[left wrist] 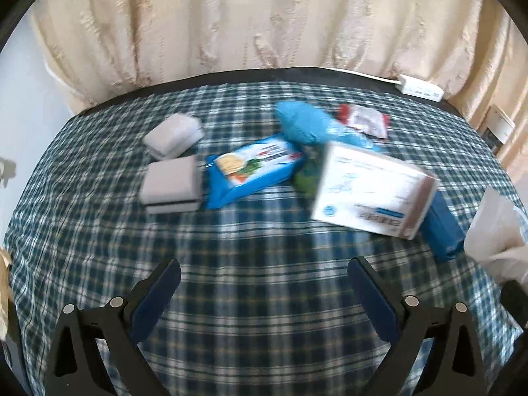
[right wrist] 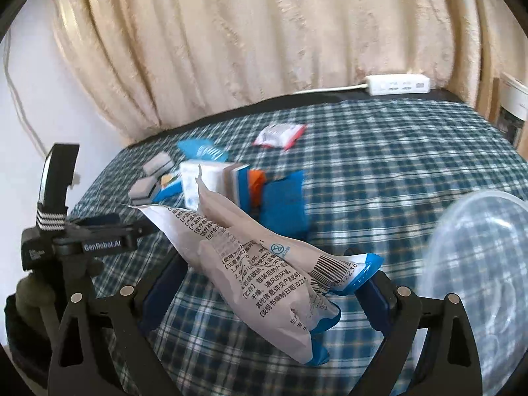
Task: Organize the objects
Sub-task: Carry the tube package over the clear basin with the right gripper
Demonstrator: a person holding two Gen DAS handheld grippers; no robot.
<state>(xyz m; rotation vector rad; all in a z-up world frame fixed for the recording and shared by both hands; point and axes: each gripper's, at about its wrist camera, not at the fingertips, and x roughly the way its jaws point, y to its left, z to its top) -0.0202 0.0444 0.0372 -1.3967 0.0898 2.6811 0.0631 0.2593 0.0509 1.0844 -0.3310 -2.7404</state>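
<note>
Where motion blurs it, the white box (left wrist: 373, 191) hides a blue pack (left wrist: 442, 227).

Left tool (left wrist: 264, 280) jaws wide, empty; right tool (right wrist: 274, 283) jaws wide

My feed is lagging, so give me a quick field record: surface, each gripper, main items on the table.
surface: plaid cloth
left gripper: open, empty, above bare cloth
right gripper: jaws wide, white-and-blue pouches between them; grip unclear
grey blocks: two stacks, left of the wipes pack
white box: tilted, leaning on other items
red-and-white sachet: apart, towards the far edge
power strip: far edge by the curtain
</note>
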